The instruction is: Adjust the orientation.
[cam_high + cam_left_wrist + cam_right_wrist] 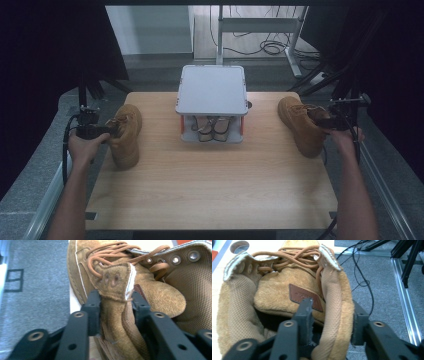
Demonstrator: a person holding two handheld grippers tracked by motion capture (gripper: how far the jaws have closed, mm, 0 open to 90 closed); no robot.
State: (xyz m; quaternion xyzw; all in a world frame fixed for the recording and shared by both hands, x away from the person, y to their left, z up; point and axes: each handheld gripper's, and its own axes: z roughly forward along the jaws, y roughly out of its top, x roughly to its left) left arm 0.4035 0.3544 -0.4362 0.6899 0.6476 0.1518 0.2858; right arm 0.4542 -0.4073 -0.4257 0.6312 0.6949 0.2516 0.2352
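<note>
Two tan suede lace-up boots stand on the wooden table (210,185). The left boot (126,135) is near the table's left edge, and my left gripper (111,131) is at its collar. In the left gripper view the two black jaws press on a suede flap of that boot (160,295), so the left gripper (116,302) is shut on it. The right boot (300,125) sits near the right edge with my right gripper (320,120) at its opening. In the right gripper view one jaw is inside the boot (239,305) and one outside, and the right gripper (332,312) clamps the padded collar wall.
A grey low rack (212,90) stands at the table's back centre, with a pair of shoes (212,127) under its top. Black stands and cables lie on the floor behind and to the right. A metal rail (409,315) runs along the right side.
</note>
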